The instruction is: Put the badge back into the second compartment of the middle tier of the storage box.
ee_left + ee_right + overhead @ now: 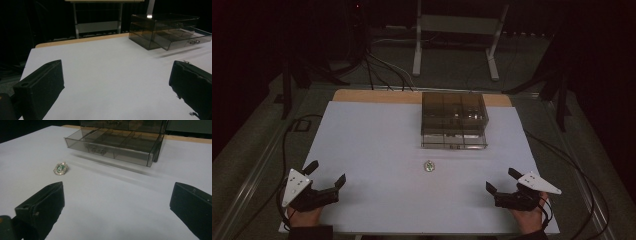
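Jaws of the left hand-held gripper [327, 176] and the right hand-held gripper [499, 181] gape wide and empty, low over the white worktop [372, 145]. Between them, farther out, lies a green-and-silver crest badge [429, 166], flat, its loop end pointing toward the smoked drawer box [454, 119], whose bottom drawer [112, 146] stands pulled out.

Lab or recording studio setup, dimly lit: a desk [362, 150] covered with a white sheet is surrounded by black curtained walls; cables [382, 67] are strewn over the grey floor [452, 65] behind it, and the legs of a white metal stand [457, 30] are seen beyond the desk
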The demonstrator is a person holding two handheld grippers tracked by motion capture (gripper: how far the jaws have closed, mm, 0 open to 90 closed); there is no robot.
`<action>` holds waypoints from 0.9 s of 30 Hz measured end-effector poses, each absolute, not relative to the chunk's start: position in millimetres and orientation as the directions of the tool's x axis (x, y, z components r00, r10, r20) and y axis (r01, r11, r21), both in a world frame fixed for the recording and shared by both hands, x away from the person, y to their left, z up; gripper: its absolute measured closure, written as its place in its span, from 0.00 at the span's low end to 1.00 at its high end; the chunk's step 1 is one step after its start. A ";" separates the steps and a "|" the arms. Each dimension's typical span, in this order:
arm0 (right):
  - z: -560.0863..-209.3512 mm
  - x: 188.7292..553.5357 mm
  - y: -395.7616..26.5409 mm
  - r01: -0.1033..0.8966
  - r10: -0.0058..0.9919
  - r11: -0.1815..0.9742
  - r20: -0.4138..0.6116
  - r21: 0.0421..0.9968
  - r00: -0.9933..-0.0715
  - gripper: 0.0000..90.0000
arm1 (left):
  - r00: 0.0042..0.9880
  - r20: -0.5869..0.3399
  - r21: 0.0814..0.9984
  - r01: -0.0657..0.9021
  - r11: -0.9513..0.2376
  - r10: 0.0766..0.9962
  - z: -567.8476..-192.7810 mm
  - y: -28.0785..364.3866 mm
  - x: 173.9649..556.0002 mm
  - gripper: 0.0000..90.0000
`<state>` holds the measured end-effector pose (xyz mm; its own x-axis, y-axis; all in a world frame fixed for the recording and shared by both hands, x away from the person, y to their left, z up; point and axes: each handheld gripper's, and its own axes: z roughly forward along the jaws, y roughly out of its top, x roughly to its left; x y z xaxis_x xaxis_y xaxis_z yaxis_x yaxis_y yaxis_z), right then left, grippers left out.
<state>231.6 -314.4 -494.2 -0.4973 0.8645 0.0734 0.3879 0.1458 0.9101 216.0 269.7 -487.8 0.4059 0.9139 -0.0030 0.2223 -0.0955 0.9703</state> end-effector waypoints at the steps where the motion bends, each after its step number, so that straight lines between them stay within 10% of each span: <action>1: -494.4 231.7 -314.5 0.389 0.865 0.146 0.074 0.910 -0.497 0.00 | 0.406 -0.002 0.970 0.223 -0.096 0.914 -487.7 269.7 215.9 0.01; 27: -490.2 236.0 -318.3 0.383 0.891 0.143 0.049 0.913 -0.451 0.00 | 0.366 0.016 0.961 0.252 -0.116 0.931 -494.9 265.4 220.3 0.01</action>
<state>236.0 -318.3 -490.2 -0.4510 0.8912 0.0494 0.3828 0.1431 0.9127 220.3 265.4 -494.9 0.3656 0.9306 0.0161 0.2517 -0.1156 0.9609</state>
